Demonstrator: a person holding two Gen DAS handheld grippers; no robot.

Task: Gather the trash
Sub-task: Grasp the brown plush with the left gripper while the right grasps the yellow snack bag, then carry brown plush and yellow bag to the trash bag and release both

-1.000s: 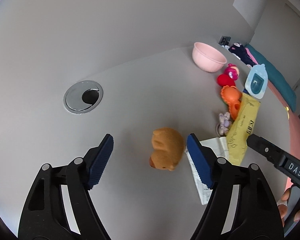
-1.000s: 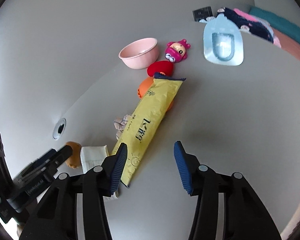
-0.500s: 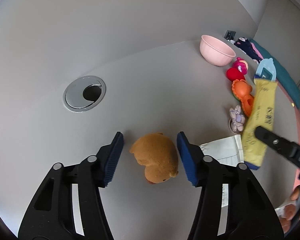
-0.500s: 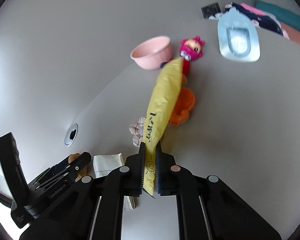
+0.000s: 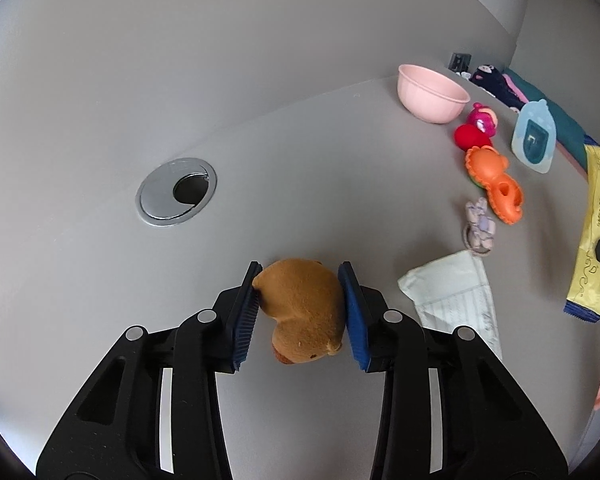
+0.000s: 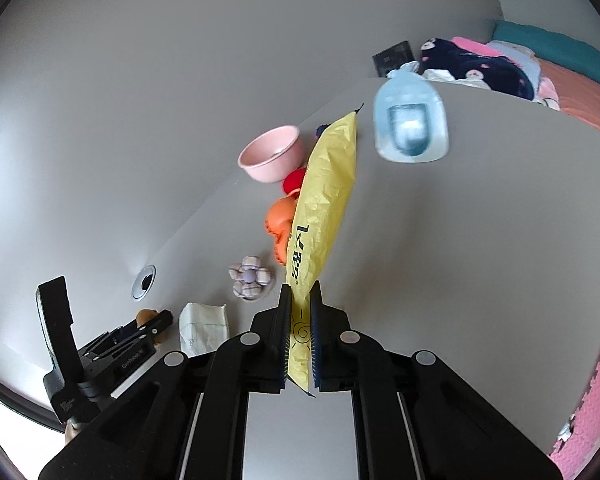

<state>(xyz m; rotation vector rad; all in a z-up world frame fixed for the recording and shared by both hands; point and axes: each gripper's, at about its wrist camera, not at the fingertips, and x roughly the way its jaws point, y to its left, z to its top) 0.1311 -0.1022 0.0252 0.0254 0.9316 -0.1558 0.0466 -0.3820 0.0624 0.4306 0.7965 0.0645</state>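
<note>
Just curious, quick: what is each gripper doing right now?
Left gripper: closing around the brown plush toy, pads touching it.
Right gripper: shut on the long yellow plastic wrapper.

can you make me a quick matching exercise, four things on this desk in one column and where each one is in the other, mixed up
Things:
1. brown plush toy
2. yellow wrapper
3. pink bowl
4. white folded paper

Places:
A. flat on the desk, just right of the left gripper
B. clamped upright in the right gripper
C. far end of the desk, by the wall
D. between the blue fingers of the left gripper, which are closing on it

Pairs: 1-D, 2-B, 3-C, 4-A
</note>
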